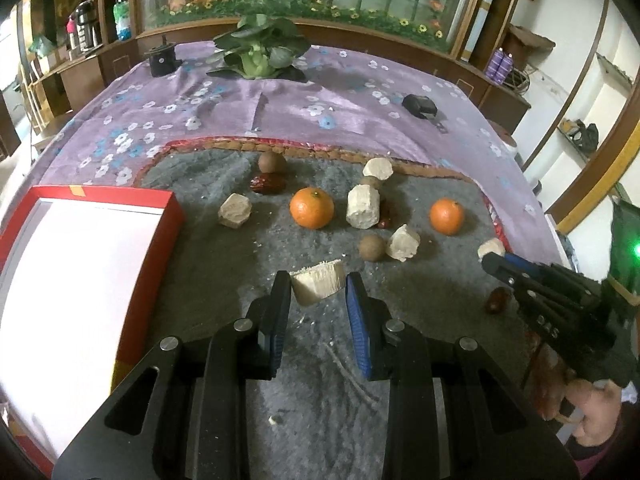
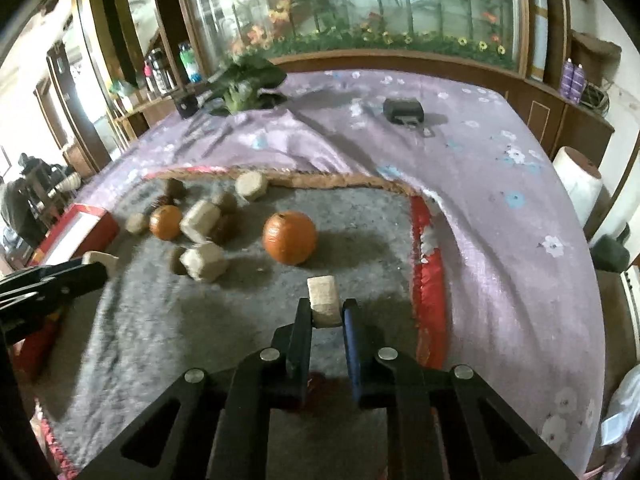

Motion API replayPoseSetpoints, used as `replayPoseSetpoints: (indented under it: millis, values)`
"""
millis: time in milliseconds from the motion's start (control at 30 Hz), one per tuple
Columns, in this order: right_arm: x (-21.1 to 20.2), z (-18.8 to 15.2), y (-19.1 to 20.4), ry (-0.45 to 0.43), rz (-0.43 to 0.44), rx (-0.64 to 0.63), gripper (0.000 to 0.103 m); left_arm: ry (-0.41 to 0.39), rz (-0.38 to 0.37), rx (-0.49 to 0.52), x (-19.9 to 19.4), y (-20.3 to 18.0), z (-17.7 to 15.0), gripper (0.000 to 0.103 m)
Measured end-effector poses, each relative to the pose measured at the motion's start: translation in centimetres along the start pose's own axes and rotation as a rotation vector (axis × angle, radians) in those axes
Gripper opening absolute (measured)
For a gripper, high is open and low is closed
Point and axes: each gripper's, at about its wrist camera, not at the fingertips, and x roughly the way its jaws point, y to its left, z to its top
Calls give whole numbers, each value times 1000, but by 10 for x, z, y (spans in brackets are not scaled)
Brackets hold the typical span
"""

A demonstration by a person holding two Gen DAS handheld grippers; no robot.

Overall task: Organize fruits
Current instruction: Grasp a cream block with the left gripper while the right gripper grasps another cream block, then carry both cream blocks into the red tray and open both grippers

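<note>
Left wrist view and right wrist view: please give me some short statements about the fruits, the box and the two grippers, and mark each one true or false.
1. The left gripper holds a pale cane piece. True.
2. The right gripper is open and holds nothing. False: it is shut on a pale cane chunk.
3. Two oranges lie on the grey mat. True: one orange in the middle, the other orange further right.
4. The red box is full of fruit. False: only its white inside shows, no fruit in it.
5. The red box stands to the right of the oranges in the left wrist view. False: it stands to their left.
</note>
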Motion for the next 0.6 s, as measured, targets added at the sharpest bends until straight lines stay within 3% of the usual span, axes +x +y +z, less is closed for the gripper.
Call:
replayPoseSetpoints:
  millis: [267, 600]
  values:
    - [-25, -6, 42, -21, 122, -10, 15, -28, 27, -4, -26, 13, -4, 27]
    - [-24, 2, 133, -11, 305, -120, 15, -31, 140, -74, -47, 73, -12, 27]
